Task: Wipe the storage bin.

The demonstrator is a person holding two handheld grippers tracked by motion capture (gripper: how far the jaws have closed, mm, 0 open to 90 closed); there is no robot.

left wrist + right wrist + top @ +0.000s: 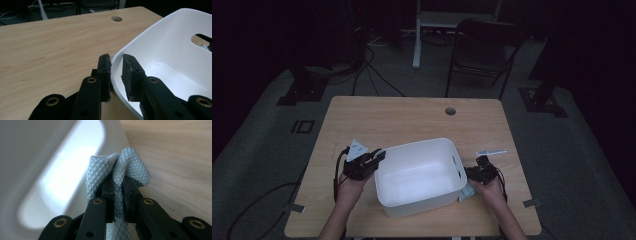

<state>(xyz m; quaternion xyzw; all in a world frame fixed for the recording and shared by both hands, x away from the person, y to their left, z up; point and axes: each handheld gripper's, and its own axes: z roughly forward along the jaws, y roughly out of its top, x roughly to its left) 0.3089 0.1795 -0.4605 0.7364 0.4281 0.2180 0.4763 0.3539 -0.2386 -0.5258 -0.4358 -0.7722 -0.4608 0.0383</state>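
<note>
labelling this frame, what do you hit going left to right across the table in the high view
left gripper clamped on the bin's rim → white bin → light blue cloth beside the bin's right wall → right gripper holding that cloth

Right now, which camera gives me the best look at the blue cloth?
The right gripper view: the blue cloth sits close up, pinched between the right gripper's jaws beside the white tub's handle slot, its weave clear. The high view shows just a pale corner by the tub's right side. The left gripper view gives nothing of it.
</note>
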